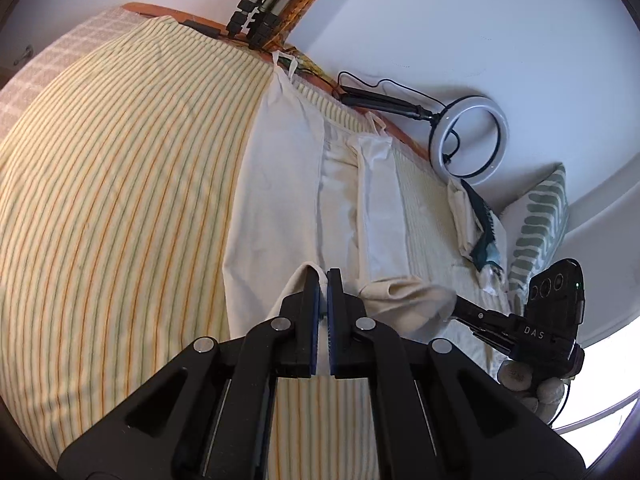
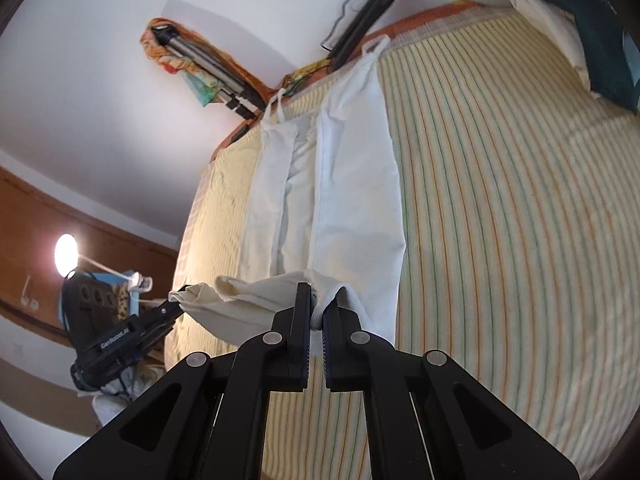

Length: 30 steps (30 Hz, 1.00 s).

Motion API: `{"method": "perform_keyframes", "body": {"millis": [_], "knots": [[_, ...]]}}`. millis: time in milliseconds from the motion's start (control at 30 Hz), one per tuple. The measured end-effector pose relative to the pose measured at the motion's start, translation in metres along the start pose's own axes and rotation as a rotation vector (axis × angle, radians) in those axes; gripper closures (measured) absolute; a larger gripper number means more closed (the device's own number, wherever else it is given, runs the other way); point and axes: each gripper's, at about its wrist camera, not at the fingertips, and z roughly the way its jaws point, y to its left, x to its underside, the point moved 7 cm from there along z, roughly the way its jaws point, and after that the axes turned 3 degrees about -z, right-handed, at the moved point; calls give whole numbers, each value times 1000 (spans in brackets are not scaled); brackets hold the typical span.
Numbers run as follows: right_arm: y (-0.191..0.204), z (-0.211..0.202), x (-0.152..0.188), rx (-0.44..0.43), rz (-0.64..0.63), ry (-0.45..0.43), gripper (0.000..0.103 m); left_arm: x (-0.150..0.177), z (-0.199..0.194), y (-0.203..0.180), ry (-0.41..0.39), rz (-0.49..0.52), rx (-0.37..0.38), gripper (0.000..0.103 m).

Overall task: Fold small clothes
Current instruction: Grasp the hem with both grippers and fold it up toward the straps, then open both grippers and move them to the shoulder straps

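A: Garment (image 2: 352, 200) — where does it lie?

B: White, with straps, stretched along the striped bedsheet (image 2: 500, 220) from 12 o'clock toward 6; its near hem is lifted off the sheet.

A: Grippers?

B: Both clenched on that hem. Left gripper (image 1: 323, 276) pinches 1 corner, right gripper (image 2: 316, 292) the other; cloth sags between them.

A: Anything else?

B: Ring light (image 1: 468, 136) at 2 o'clock in the left view, beside a patterned pillow (image 1: 540, 224).

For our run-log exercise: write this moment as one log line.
left gripper: shut on garment | right gripper: shut on garment | garment: near edge lifted | bed
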Motion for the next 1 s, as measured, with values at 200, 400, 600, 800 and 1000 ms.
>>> {"method": "perform_keyframes", "body": {"millis": [200, 400, 600, 800, 1000], "knots": [[-3, 23, -20, -5, 11, 21, 99, -13, 14, 17, -10, -23, -47, 102], [-1, 38, -28, 25, -11, 30, 95, -19, 24, 33, -12, -46, -77, 101], [-6, 29, -30, 77, -37, 7, 86, -32, -5, 27, -102, 21, -81, 64], [14, 10, -19, 143, -195, -72, 77, -13, -8, 3, -83, 158, -69, 64], [23, 29, 4, 251, -330, -6, 77, 17, 17, -28, -24, 315, -68, 64]]}}
